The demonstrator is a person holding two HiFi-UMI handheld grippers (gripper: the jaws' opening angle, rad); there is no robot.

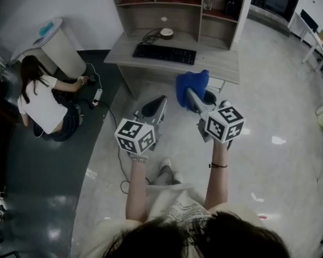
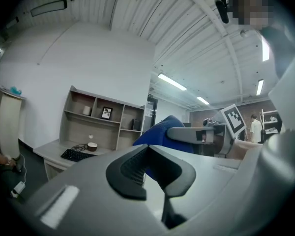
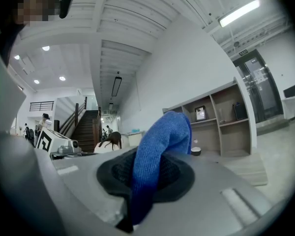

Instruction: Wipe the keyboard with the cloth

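One cloth [image 1: 192, 86], one keyboard [image 1: 164, 53]

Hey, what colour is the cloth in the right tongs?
Blue, plain with no pattern. The cloth shows best in the right gripper view.

Left claw [image 2: 155, 168] close up, its dark pads pressed together with nothing between them, blue cloth [image 2: 156, 131] just behind it, gripped by the right claw [image 2: 174, 133], black keyboard [image 2: 77, 155] on the counter [image 2: 48, 149] at far left, open shelves [image 2: 103, 117] above it
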